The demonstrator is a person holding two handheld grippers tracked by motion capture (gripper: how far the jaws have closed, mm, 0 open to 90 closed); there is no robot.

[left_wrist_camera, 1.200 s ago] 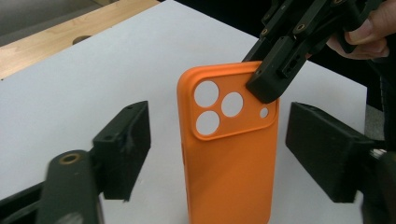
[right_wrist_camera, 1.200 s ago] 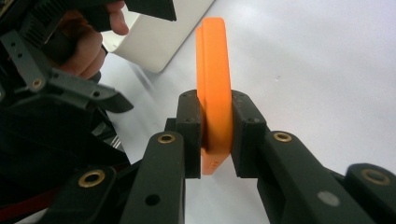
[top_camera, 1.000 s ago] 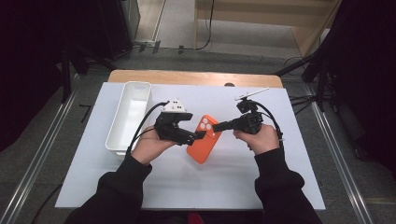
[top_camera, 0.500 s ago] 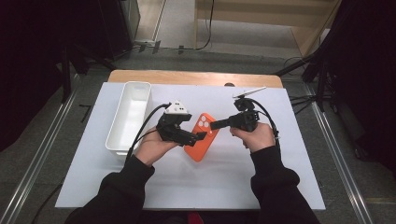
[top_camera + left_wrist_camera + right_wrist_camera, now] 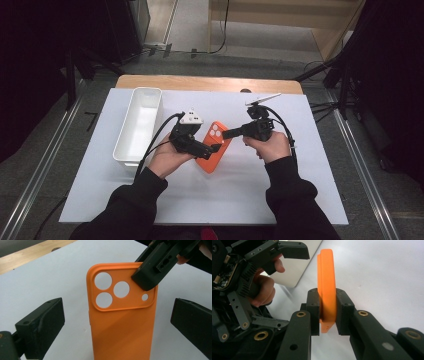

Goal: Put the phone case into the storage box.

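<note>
Orange and soft-looking, the phone case (image 5: 214, 146) sits near the middle of the white table (image 5: 300, 190), just right of the white tray (image 5: 139, 125). Your right gripper (image 5: 327, 305) is clamped on its top edge by the camera holes, probably to steady or lift it. Your left gripper (image 5: 117, 322) straddles the case's lower half with jaws spread wide, touching nothing, ready to close on the sides.

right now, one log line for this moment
right gripper: shut on case | left gripper: open, around case | tray: left
</note>
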